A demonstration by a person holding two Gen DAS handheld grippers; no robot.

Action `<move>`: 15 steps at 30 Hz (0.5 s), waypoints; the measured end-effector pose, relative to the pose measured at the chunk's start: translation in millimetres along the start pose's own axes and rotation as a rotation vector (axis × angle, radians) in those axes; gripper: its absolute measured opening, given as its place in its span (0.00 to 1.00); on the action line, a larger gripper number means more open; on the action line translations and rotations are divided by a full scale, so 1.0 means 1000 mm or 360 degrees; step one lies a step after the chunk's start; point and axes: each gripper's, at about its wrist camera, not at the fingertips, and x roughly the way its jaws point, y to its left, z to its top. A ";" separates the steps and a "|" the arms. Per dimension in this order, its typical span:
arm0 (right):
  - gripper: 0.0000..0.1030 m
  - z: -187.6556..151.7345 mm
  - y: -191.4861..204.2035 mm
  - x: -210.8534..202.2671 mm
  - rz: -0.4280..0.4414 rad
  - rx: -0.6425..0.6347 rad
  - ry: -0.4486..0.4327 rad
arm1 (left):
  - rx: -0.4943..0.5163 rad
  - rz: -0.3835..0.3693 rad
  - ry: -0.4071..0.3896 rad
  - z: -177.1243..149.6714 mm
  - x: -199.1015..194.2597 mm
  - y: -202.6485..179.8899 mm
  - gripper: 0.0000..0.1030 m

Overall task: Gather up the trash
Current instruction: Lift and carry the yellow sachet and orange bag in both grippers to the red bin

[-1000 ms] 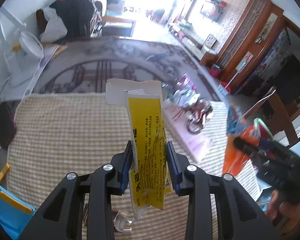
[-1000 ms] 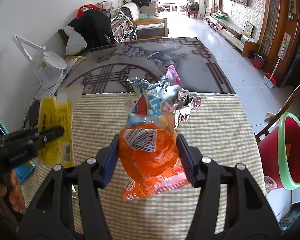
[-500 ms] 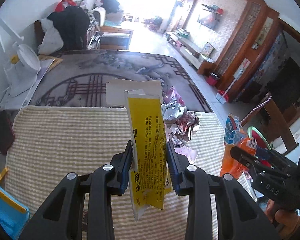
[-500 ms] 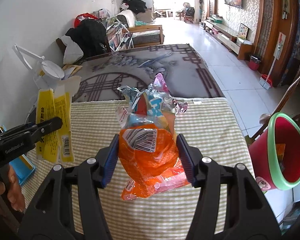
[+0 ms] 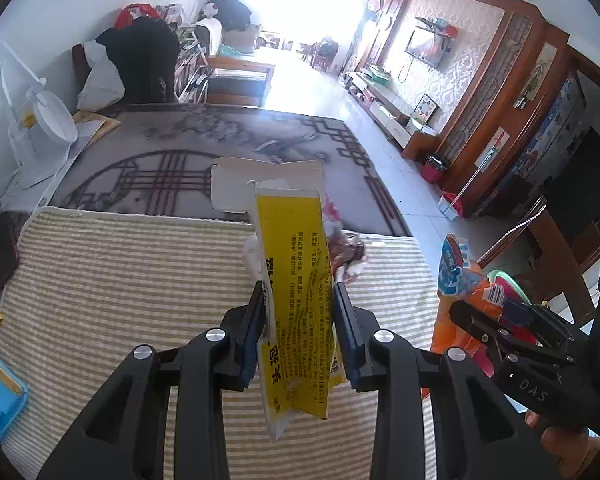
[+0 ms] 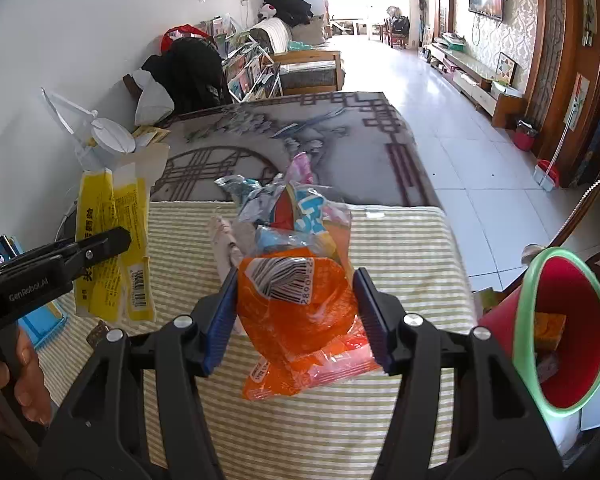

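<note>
In the centre of my left wrist view, my left gripper (image 5: 298, 320) pinches a yellow packet (image 5: 300, 300) upright between its blue pads; black Chinese characters and a barcode run down it, too small to read, and a white card flap stands behind its top. Below lies the desk (image 5: 120, 280) under a striped cloth. At the right edge of that frame my right gripper (image 5: 476, 320) shows from the side, its body marked "DAS", with the orange wrapper (image 5: 452, 320) in it.

In the centre of my right wrist view, the right gripper (image 6: 296, 312) is closed on that orange wrapper (image 6: 296, 312), crumpled, with a barcode label whose digits seem to read "28900". Only this view shows the red bin (image 6: 564, 340) with a green rim at the lower right, beside the desk, some scraps inside it. A heap of wrappers (image 6: 268, 196) lies on the cloth beyond the orange one. At the left edge, the left gripper (image 6: 112, 240) bears the lettering "GenRobot.AI" and holds the yellow packet (image 6: 112, 240).
</note>
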 end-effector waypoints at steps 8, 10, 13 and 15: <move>0.53 -0.004 -0.054 -0.023 -0.0049 0.0064 -0.0052 | 0.0066 -0.0043 -0.0007 -0.002 0.012 -0.057 0.30; 0.53 -0.007 -0.070 -0.029 -0.0066 0.0095 -0.0063 | 0.0089 -0.0053 -0.0001 -0.001 0.015 -0.071 0.30; 0.53 -0.011 -0.094 -0.036 -0.0092 0.0145 -0.0077 | 0.0126 -0.0071 0.0006 -0.002 0.019 -0.091 0.30; 0.53 -0.013 -0.106 -0.040 -0.0108 0.0169 -0.0082 | 0.0160 -0.0085 0.0014 -0.003 0.022 -0.108 0.30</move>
